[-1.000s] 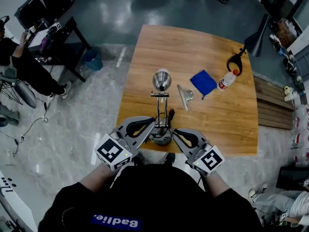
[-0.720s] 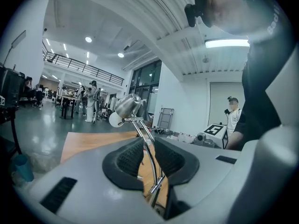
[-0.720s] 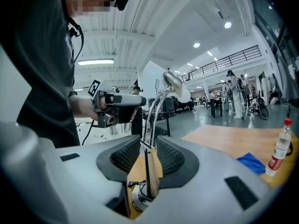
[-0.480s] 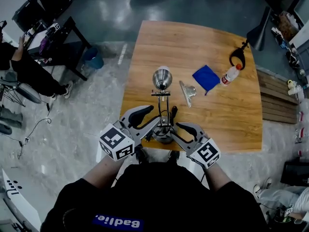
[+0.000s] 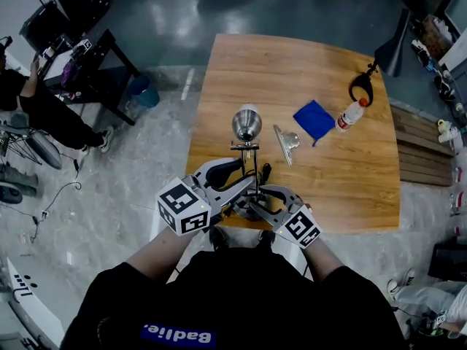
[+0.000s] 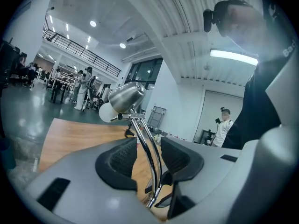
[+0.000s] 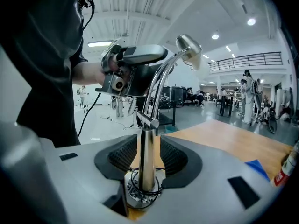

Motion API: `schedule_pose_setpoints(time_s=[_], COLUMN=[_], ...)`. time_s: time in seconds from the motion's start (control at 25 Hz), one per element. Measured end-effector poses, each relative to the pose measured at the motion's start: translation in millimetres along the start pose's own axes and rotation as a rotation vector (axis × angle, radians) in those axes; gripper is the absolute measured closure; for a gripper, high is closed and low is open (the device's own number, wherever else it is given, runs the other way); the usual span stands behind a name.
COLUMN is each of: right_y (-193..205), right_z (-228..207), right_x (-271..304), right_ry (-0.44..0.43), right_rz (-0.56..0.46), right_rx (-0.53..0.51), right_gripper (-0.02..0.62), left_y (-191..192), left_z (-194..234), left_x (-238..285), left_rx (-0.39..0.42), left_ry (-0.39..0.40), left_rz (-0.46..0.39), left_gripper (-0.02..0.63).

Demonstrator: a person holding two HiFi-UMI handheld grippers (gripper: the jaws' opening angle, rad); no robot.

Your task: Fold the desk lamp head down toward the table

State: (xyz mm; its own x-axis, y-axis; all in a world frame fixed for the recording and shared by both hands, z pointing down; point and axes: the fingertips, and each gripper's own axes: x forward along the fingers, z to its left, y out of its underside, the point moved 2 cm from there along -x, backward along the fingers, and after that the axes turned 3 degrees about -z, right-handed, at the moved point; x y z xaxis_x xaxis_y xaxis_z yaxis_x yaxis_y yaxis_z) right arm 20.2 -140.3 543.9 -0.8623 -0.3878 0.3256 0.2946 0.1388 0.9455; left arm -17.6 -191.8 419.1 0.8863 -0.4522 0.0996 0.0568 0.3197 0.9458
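A chrome desk lamp stands near the front edge of the wooden table, its head raised on an upright twin-rod arm. My left gripper straddles the arm's rods partway up; its jaws are opening, and gaps show on both sides of the rods. The lamp head rises beyond the jaws. My right gripper is lower, with the lamp's post between its pads just above the round base. A small gap shows beside the post, so this gripper is open.
A blue cloth, a plastic bottle, a metal clip-like piece and a black looped item lie farther back on the right. The table's front edge is just under the grippers. A blue bin stands on the floor at the left.
Both grippers have closed in on the lamp from either side and now straddle it. The right one has sunk toward the base. Both pairs of jaws stand wider apart than before.
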Motion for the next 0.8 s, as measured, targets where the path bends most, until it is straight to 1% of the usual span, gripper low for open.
schedule_pose_setpoints(time_s=[0.16,0.32,0.4,0.48,0.64,0.8], right_y=[8.1,11.2,11.8,11.9,10.8,11.5], right_z=[2.5,2.7,1.6,0.7,0.8,0.7], right_x=[10.3,18.1,19.5,19.7,19.2,18.5], right_ry=[-0.031,-0.042,-0.043,-0.048,-0.055,-0.041], right_rz=[0.026,0.030,0.027,0.021,0.009,0.008], right_rx=[-0.025,-0.031,-0.032,-0.031,-0.029,-0.029], right_gripper=[0.459,0.459,0.460,0.477,0.479,0.480], left_y=[0.1,-1.6,-1.9,-2.0,-2.5,-1.6], left_z=[1.9,4.3,4.9,5.1,5.6,5.5], left_x=[8.2,12.2,14.2,15.6,16.1,17.9], left_rx=[-0.008,-0.034,-0.049,-0.080,-0.156,-0.185], left_ry=[0.020,0.039,0.048,0.062,0.095,0.122], left_rz=[0.008,0.001,0.003,0.003,-0.010,-0.007], left_gripper=[0.454,0.456,0.474,0.483,0.506,0.514])
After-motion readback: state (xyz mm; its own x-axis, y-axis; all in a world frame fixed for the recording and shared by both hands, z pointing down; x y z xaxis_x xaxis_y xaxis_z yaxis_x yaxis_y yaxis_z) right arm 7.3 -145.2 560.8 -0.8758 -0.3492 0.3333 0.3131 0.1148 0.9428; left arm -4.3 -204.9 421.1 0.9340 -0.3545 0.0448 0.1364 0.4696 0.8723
